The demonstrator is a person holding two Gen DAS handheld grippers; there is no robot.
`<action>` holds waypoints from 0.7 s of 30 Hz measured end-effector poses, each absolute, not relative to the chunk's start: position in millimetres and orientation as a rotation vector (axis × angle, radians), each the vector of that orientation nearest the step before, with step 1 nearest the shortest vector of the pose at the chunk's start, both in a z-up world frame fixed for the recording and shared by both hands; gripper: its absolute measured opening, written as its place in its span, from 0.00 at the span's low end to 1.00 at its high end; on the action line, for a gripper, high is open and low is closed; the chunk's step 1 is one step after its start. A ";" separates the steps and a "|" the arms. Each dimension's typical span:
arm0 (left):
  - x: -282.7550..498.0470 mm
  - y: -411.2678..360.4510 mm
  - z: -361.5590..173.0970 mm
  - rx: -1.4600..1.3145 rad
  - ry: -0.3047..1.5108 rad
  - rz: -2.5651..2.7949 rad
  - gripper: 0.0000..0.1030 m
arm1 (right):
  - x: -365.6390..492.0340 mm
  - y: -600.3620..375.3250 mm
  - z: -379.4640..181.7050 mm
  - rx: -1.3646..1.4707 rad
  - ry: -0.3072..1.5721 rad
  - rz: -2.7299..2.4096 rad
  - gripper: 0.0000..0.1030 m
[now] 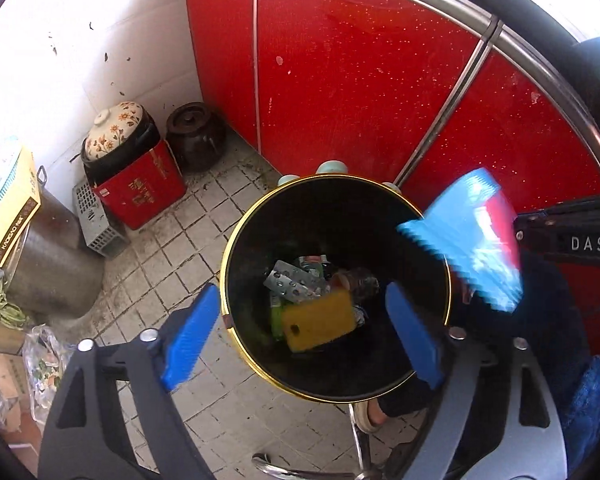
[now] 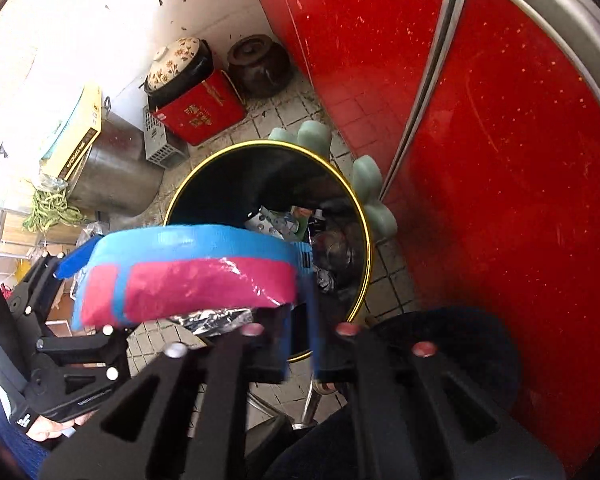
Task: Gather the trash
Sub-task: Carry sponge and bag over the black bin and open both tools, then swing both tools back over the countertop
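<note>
A black bin with a gold rim [image 1: 324, 176] stands on the tiled floor below both grippers. Inside lie a yellow sponge [image 1: 318, 320], a silver blister pack [image 1: 288, 284] and other scraps. My left gripper [image 1: 302, 292] hangs over the bin's mouth, jaws wide open, nothing between them. A blue and red snack wrapper [image 1: 468, 240] is blurred above the bin's right rim, just off the right gripper's black body [image 1: 572, 232]. In the right wrist view the wrapper [image 2: 188, 280] lies across my right gripper [image 2: 302, 280], whose jaws stand slightly apart at its end, above the bin [image 2: 240, 176].
Red cabinet doors [image 1: 360, 80] close off the back and right. A floral-lidded pot [image 1: 116, 132] on a red box, a brown jar [image 1: 196, 136], a metal pot [image 1: 48, 264] and boxes crowd the left corner. A person's slippered foot [image 1: 370, 412] and chrome chair legs sit by the bin.
</note>
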State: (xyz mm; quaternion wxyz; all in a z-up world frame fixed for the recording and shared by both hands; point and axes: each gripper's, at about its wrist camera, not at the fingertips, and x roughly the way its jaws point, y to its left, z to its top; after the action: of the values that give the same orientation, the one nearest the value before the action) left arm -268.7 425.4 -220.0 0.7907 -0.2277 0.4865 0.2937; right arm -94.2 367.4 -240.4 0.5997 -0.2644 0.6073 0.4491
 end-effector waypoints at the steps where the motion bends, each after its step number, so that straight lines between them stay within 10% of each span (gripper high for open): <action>1: -269.7 426.9 -219.6 -0.492 1.047 0.635 0.82 | -95.4 368.3 -239.6 -0.618 1.394 1.038 0.55; 2: -271.1 427.6 -218.2 -0.493 1.047 0.639 0.83 | -97.0 368.8 -237.0 -0.621 1.368 1.036 0.79; 21: -249.2 395.9 -102.5 -0.370 0.867 0.601 0.92 | -98.1 299.0 -84.9 -0.419 1.108 1.150 0.80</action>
State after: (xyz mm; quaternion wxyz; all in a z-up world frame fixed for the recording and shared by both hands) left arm -249.2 395.9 -102.5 0.8478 -0.1753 0.4115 0.2849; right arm -98.1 299.0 -84.9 0.6782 -0.1865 0.4931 0.5120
